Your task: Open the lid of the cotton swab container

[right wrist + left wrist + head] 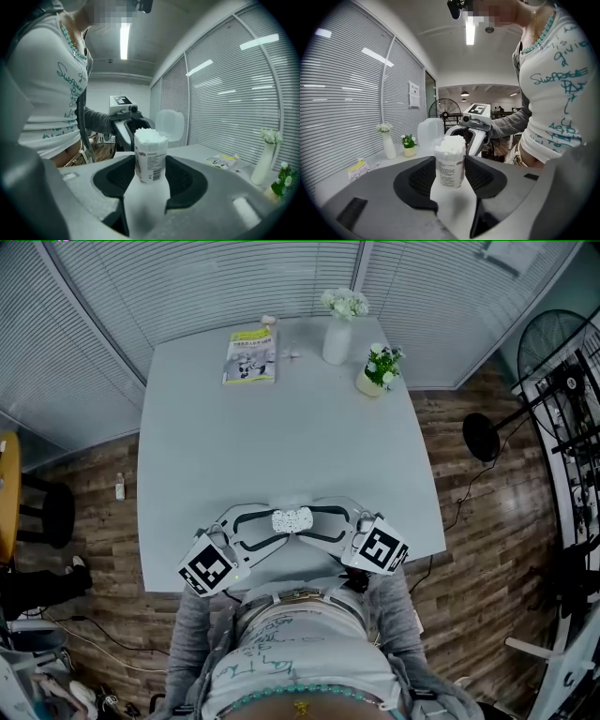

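A pale tabletop point(281, 437) fills the middle of the head view, with the person point(300, 652) in a printed white top standing at its near edge. The left gripper point(275, 526) and the right gripper point(311, 523) reach in from either side and meet near that edge, pointing at each other. Between them the cotton swab container point(292, 519) stands upright on the tabletop. In each gripper view it sits squarely between that gripper's jaws. Both pairs of jaws are partly spread and closed against the container's sides, so both grippers grip it at once.

At the far edge lie a booklet point(250, 354), a white vase point(337, 341) of white flowers and a small potted plant point(375, 379).

The container's top is open, packed with white swab heads point(150, 137). Its clear lid point(429, 133) stands up beside the rim, on the side away from the person.
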Action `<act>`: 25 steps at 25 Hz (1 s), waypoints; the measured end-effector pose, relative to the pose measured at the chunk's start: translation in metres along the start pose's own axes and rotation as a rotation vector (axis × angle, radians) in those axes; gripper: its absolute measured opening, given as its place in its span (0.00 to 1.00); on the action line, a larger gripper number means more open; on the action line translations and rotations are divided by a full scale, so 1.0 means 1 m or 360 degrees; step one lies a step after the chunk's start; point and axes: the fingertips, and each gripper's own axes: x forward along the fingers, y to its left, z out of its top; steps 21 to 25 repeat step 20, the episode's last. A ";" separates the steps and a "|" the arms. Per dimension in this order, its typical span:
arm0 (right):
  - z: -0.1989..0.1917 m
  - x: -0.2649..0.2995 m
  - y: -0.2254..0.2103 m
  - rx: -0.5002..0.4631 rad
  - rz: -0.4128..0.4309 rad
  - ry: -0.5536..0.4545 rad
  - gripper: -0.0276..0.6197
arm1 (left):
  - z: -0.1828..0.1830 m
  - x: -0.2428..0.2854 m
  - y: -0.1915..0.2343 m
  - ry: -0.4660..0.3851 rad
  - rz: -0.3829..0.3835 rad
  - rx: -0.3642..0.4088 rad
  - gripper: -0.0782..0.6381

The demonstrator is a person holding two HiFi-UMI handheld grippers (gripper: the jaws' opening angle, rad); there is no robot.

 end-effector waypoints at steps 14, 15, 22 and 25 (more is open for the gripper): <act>-0.002 0.002 -0.004 -0.0004 0.0000 0.0022 0.36 | -0.002 0.001 0.004 0.0001 -0.0013 -0.0008 0.37; -0.002 0.003 -0.004 -0.0004 0.0001 0.0023 0.36 | -0.002 0.001 0.005 0.0002 -0.0013 -0.0008 0.37; 0.001 0.004 -0.004 -0.0009 -0.0005 0.0033 0.36 | -0.003 0.000 0.006 0.0009 -0.0017 -0.0001 0.37; 0.001 0.004 -0.004 -0.0009 -0.0005 0.0033 0.36 | -0.003 0.000 0.006 0.0009 -0.0017 -0.0001 0.37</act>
